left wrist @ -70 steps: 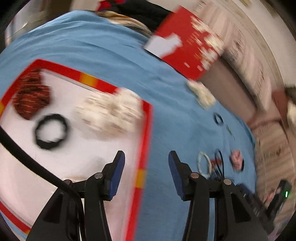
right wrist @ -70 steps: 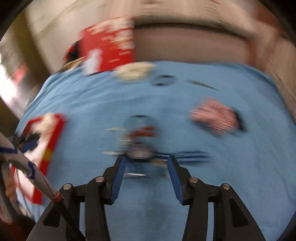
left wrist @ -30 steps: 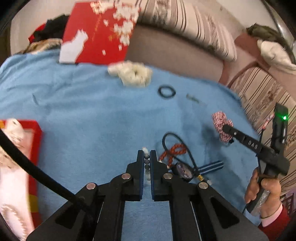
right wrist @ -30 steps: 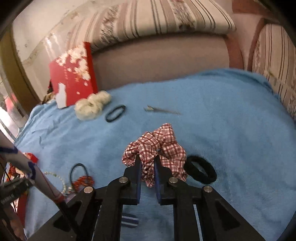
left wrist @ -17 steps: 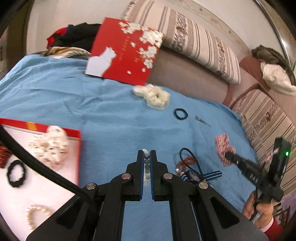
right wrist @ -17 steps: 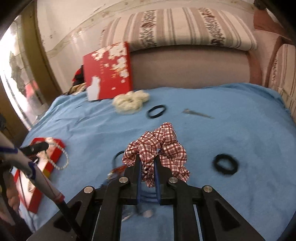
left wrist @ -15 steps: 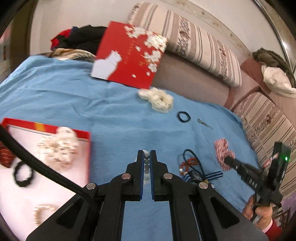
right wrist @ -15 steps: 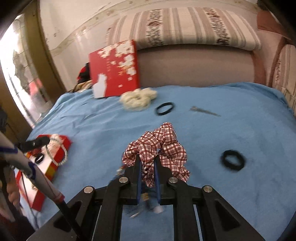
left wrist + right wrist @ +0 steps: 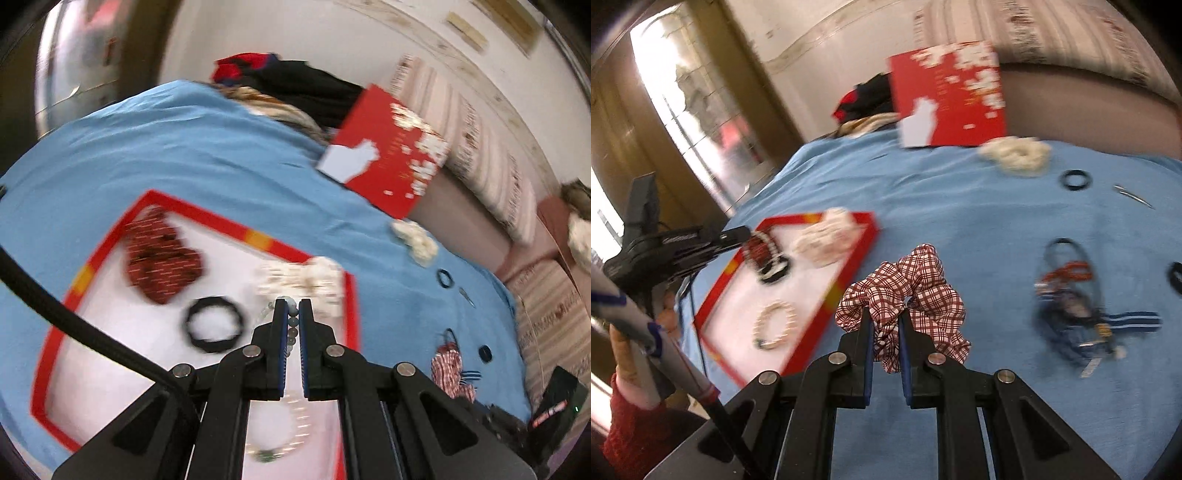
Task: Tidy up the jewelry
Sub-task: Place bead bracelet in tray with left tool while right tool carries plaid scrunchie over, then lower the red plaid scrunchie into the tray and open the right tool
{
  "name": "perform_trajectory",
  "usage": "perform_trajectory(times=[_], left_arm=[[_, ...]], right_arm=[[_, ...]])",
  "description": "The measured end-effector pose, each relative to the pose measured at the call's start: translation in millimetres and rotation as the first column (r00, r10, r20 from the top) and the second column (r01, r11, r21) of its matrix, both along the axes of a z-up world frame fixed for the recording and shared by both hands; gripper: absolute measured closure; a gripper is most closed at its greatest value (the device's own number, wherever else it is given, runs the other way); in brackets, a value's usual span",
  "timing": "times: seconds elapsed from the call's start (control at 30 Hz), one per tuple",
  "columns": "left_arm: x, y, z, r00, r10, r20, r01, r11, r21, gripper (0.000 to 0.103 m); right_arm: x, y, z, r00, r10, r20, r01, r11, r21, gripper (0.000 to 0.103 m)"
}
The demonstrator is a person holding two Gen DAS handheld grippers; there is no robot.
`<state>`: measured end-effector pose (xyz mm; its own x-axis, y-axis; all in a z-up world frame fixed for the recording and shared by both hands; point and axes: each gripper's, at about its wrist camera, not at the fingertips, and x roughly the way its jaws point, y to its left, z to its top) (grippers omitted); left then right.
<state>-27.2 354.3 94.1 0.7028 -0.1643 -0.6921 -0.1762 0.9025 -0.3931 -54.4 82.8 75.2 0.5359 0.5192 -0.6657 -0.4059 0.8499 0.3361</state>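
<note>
Broadly, both loads are headed for the red-rimmed, white-floored shallow tray [image 9: 347, 317] lying on the blue cloth [image 9: 184, 155], which already holds 4 pieces: a dark red scrunchie [image 9: 160, 266], a cream scrunchie [image 9: 306, 280], a black hair tie [image 9: 214, 328] and a pearl bracelet [image 9: 774, 325]. Of the 2 grippers, the left gripper [image 9: 291, 314] is the nearer: it hangs over the tray's floor, jaws all but closed on a string of pale grey-green beads [image 9: 292, 326] running along its fingers. The right gripper [image 9: 885, 325], pinching a red-and-white checked fabric scrunchie [image 9: 908, 291], is outside the tray's right rim (the tray lies to its left), so it probably follows.
</note>
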Motion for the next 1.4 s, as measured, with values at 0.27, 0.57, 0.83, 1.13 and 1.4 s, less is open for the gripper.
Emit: perform_trajectory(times=[0.27,0.57,0.83,1.13,1.4], left_arm=[[-23,65,-24,0.985,0.146,-0.088,-0.146,0.989,0.003,0.098],[-23,109,-55,0.944,0.259,-0.206,-0.268,0.963,-0.017,0.098],[-27,123,-53,0.931,0.297,-0.214,-0.308,0.951,-0.021,0.098],[-37,135,-39,0.944,0.291,-0.155,-0.307,0.948,-0.087,0.085],[-50,144,-14,0.938,0.345,-0.041,-0.347,0.935,-0.074,0.072]], right_arm=[[-19,82,2,0.987,0.160,-0.007,-0.160,0.987,-0.019,0.090],[-25,154,-9,0.963,0.269,-0.033,-0.270,0.961,-0.060,0.090],[-39,202,-18,0.921,0.384,-0.063,-0.387,0.921,-0.040,0.090],[-39,245,-43,0.882,0.453,-0.126,-0.458,0.889,-0.015,0.090],[-31,274,-57,0.853,0.492,-0.175,-0.487,0.871,0.073,0.088]])
